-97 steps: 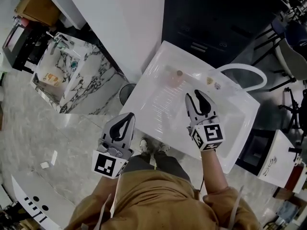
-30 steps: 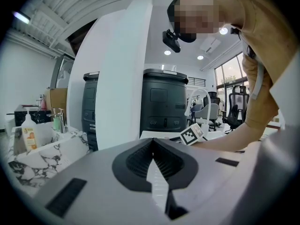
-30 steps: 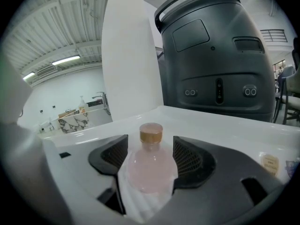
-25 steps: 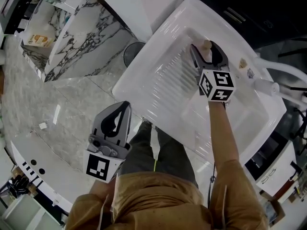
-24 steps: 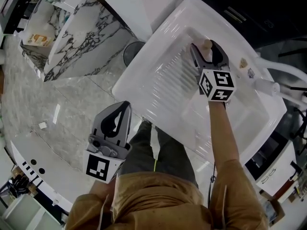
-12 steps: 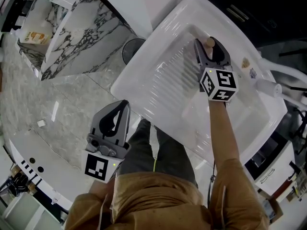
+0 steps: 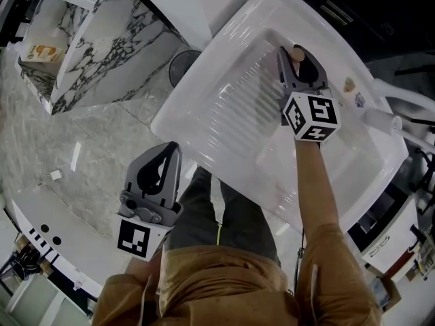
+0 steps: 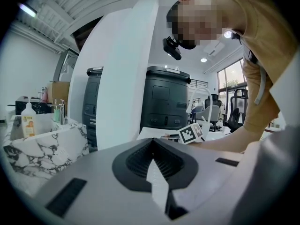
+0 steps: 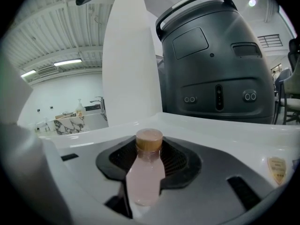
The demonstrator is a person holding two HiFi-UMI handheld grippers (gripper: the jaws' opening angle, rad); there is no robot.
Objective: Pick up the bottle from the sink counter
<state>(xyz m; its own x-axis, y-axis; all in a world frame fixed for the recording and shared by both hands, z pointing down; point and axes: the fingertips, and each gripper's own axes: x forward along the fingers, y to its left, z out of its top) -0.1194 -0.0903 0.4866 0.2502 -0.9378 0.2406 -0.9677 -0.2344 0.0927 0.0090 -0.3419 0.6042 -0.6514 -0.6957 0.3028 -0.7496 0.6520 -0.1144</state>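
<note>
- Marble-patterned unit (image 7: 102, 53), far left of the head view: white stone look with dark veining and a glossy face. The items at its far end are too small to identify.
- Left tool (image 7: 174, 148): matt grey plastic shell with black ribbed pads. Its jaws are shut tip to tip with nothing between them. It hangs beyond the tabletop's near edge, over the floor and well apart from the bottle.
- Tabletop (image 7: 224, 107): one-piece white sink unit, high gloss, with a rounded rim and parallel moulded ribs on the drainer part. The person's forearm partly covers the basin.
- Bottle (image 9: 144, 175): small, with a translucent pale-pink body, narrowing shoulders and a round tan cap (image 9: 149, 138). It stands upright near the tabletop's back edge, just beside the ribs.
  - Head view: only the cap shows; the body is under the right tool.
  - Right gripper view: the base is hidden, so I cannot tell whether it touches the surface.
- Right tool (image 7: 300, 66): same grey shell, and its marker cube (image 7: 310, 116) carries black-and-white squares. Its jaws have just been closing and now stand partly spread. The pads lie against both flanks of the bottle's body, so the grip is on.
- Small flat bits (image 7: 350, 85), right of that tool on the tabletop: too small to name.
- Dark housing (image 9: 215, 64) behind the tabletop: matt charcoal and rounded, with an arched handle and round buttons. The tabletop's edge cuts off its lower part.
</note>
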